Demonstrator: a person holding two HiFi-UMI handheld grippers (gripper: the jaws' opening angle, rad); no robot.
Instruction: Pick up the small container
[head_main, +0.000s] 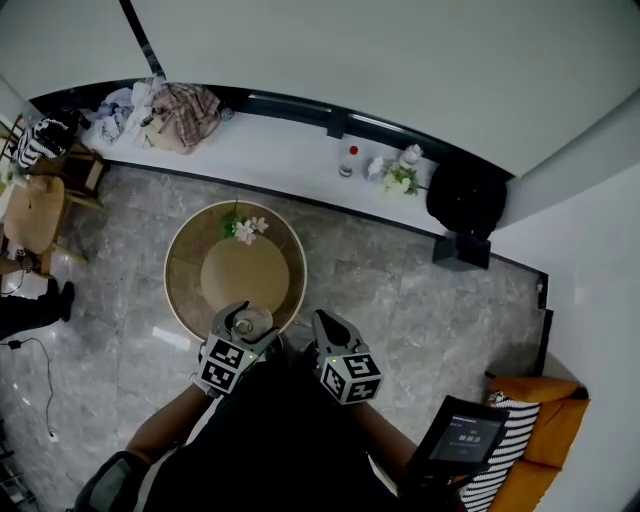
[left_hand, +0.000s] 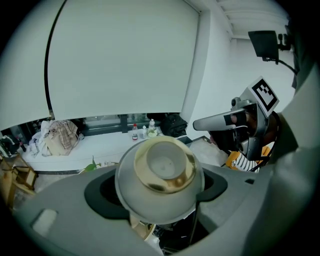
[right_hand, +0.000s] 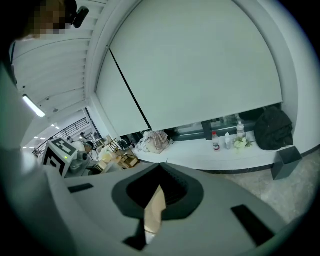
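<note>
The small container (left_hand: 159, 175) is a round white bowl with a gold inner rim. It fills the middle of the left gripper view, clamped between the two grey jaws and tipped with its mouth toward the room. From the head view it (head_main: 250, 322) hangs over the near rim of the round wooden table (head_main: 185, 290), with my left gripper (head_main: 246, 326) shut on it. My right gripper (head_main: 324, 324) is close beside on the right, off the table, jaws together and holding nothing. In the right gripper view only a thin slit shows between its jaws.
A small flower sprig (head_main: 244, 229) lies at the table's far side. Beyond runs a white ledge (head_main: 280, 150) with bottles (head_main: 347, 160), a pile of clothes (head_main: 180, 112) and a black bag (head_main: 466, 196). An orange seat with a striped cushion (head_main: 520, 440) stands at the lower right.
</note>
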